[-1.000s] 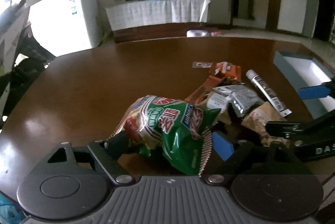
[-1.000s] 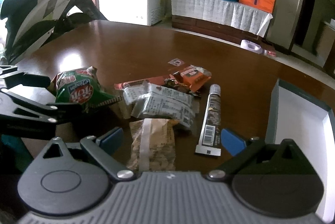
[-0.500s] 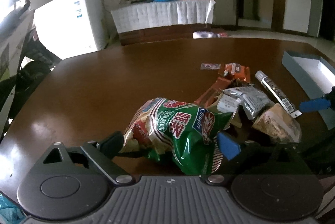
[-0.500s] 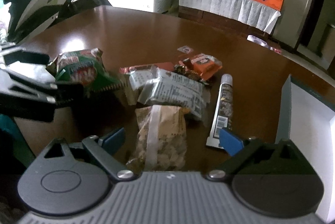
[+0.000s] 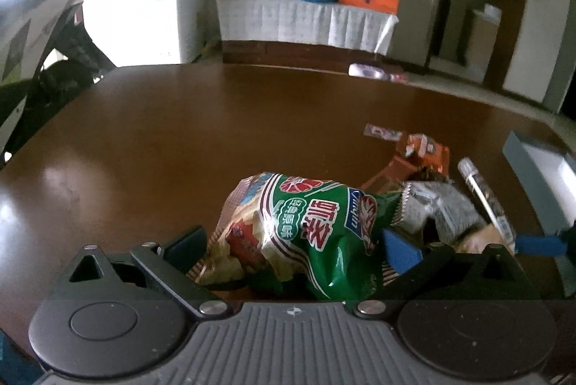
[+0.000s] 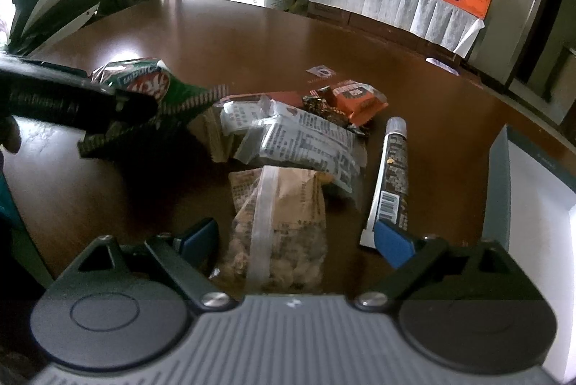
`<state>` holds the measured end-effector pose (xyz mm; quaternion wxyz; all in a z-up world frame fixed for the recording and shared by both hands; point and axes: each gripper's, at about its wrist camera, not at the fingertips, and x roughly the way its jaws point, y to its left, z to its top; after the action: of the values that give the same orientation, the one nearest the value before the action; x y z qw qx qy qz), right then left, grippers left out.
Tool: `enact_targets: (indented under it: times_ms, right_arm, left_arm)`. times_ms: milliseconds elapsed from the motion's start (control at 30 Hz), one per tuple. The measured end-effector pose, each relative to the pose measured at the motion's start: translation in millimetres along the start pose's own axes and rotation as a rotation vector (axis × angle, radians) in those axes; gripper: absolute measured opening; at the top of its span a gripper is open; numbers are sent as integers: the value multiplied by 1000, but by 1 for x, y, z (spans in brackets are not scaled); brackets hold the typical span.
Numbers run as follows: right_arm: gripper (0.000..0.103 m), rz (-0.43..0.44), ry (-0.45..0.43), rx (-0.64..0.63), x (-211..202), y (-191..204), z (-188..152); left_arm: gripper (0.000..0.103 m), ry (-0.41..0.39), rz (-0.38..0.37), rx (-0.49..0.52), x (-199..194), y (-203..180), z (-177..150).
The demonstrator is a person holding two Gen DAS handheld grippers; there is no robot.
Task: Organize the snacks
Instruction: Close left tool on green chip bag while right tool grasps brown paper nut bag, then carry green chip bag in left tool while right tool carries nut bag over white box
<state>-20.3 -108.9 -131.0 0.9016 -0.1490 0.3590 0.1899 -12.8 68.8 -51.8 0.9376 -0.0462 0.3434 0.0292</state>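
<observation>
Right now we straddle the green chip bag point(image 5: 306, 233) on the table point(image 5: 151, 147) with our left gripper point(image 5: 293, 241), its jaws just opened wide, and the brown nut pouch point(image 6: 279, 223) with our slightly closing right gripper point(image 6: 297, 237), so pinching either too hard risks crushing the snacks inside.

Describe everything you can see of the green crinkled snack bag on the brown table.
The green crinkled snack bag is glossy foil with red-and-white print, white lettering and a serrated end seam. Puffy and creased, it lies on the brown table between the wide-open jaws of the left hand-held gripper. Its right end meets a grey foil packet.
</observation>
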Motion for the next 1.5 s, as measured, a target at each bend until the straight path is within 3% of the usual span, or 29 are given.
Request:
enact_targets:
  times_ms: [267,400,667,767,900,1000,1200,1500]
  right_arm:
    - [91,10,-2,11,4,0,3]
    - [89,23,2,32,4,-2,2]
    - [76,47,11,78,5,-8,2]
    - [66,63,11,97,5,-11,3]
    - [53,71,9,113,4,-13,2]
    - [50,78,10,125,3,-14,2]
    - [49,92,-1,144,-3,-17,3]
    - [49,98,-86,176,-33,-25,10]
  left_arm:
    - [95,-30,17,126,3,-13,-6]
    - [89,-34,7,135,4,-14,-6]
    - [73,-39,-5,139,2,-10,-7]
    - [70,-40,-14,144,0,-10,-7]
    - [68,-39,-21,153,-2,-10,-7]
    - [68,-44,-25,154,-3,-11,-6]
    - [68,-86,-23,175,-12,-15,-2]
    - [68,-122,-32,171,-21,-29,10]
